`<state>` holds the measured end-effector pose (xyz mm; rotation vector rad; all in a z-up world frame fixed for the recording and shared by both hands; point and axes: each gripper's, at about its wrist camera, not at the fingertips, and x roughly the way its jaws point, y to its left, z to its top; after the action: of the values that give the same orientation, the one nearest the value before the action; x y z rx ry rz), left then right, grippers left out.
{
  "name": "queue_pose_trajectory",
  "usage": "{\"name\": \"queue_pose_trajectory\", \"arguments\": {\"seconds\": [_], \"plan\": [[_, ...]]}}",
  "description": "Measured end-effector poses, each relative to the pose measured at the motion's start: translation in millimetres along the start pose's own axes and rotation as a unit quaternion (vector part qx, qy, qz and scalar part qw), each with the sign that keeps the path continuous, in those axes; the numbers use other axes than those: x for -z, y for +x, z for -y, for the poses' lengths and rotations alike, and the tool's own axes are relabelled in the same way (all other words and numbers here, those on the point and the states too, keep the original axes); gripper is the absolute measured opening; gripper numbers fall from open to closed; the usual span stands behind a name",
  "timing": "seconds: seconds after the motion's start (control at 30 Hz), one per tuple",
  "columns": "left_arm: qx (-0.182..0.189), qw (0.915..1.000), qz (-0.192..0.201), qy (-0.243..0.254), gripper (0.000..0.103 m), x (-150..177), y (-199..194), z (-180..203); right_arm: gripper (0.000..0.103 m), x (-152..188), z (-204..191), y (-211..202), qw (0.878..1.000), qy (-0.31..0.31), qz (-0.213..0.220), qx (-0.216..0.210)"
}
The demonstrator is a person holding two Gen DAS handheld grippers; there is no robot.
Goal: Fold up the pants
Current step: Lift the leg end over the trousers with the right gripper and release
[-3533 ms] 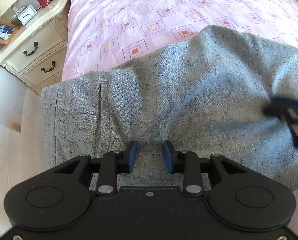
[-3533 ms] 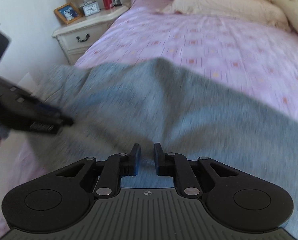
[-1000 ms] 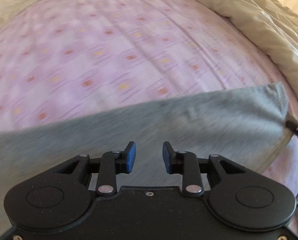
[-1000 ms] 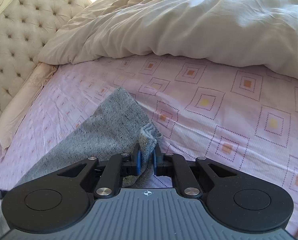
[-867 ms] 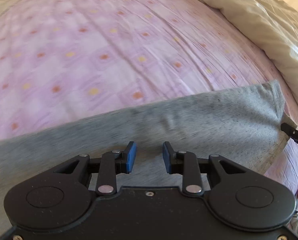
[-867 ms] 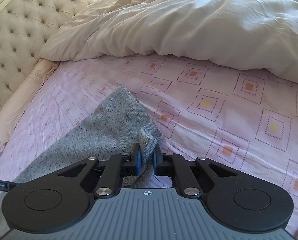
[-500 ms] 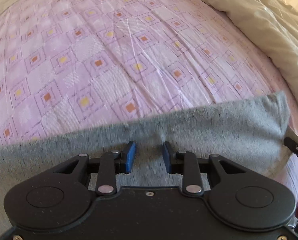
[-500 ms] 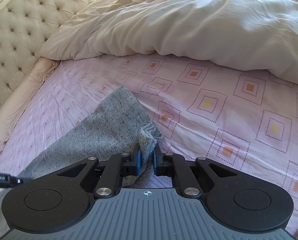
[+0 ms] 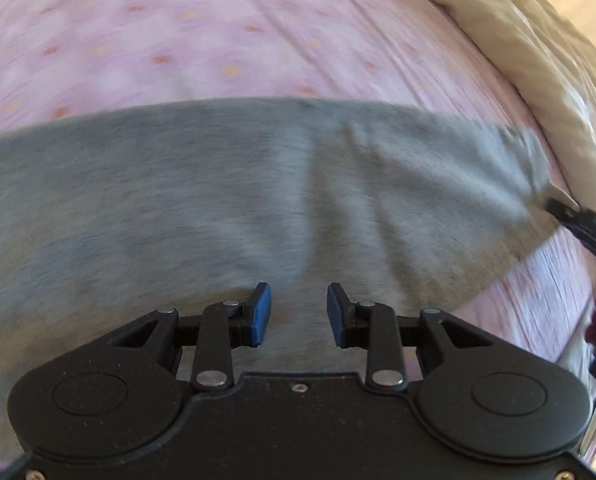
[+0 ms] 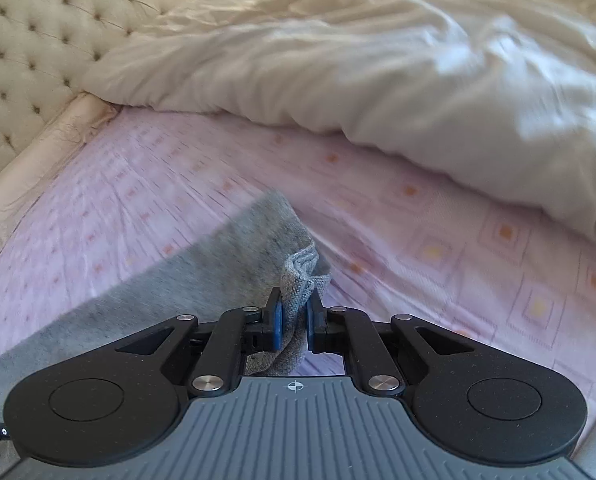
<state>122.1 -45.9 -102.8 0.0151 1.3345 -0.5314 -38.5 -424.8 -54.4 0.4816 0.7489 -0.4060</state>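
A: Starting nearest: what are my two grippers doing?

B: My right gripper [image 10: 294,316] pinches a bunched corner of the pants [image 10: 234,256], pads pressed onto the grey cloth. My left gripper [image 9: 298,312] hangs spread over the middle of the pants [image 9: 258,184], its jaws opening with nothing gripped between them; cloth lies below the fingers, not in them.

A: What has changed?

B: A few seconds back I was at the bedside-table end with both grippers over a heaped pile. Now the pants lie stretched as a long band across the pink sheet [image 9: 218,32], and over the last second the corner in my right grip has lifted off the sheet, which shows pale beneath it. The left view has slid further over the band and blurred.

A: Meaning for the fold?

B: I judge the leg end is up and ready to carry over toward the other end; the left looks set to pin or take the middle. No fold is laid yet.

A: Farther out?

B: The cream duvet [image 10: 377,80] lies beyond the pants, then the tufted headboard [image 10: 38,40].

A: Any writing?

B: None readable; only a crosshair mark on my right gripper's body.
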Motion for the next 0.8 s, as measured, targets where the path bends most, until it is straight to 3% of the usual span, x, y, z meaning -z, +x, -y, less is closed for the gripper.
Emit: {"name": "queue_pose_trajectory", "arguments": {"seconds": [0.23,0.47,0.63,0.8], "plan": [[-0.056,0.9914,0.060,-0.101,0.039,4,-42,-80,0.011,-17,-77,-45,0.995,-0.074,0.050,-0.040],[-0.099,0.9770,0.089,-0.166,0.039,19,-61,-144,0.011,-3,-196,-79,0.973,-0.187,0.075,-0.114],[-0.147,0.9681,0.108,-0.172,0.039,22,-75,-164,0.011,49,-285,-78,0.946,-0.258,0.059,-0.187],[-0.165,0.9577,0.127,-0.198,0.039,28,-94,-189,0.011,140,-350,-38,0.920,-0.328,0.005,-0.213]]}}
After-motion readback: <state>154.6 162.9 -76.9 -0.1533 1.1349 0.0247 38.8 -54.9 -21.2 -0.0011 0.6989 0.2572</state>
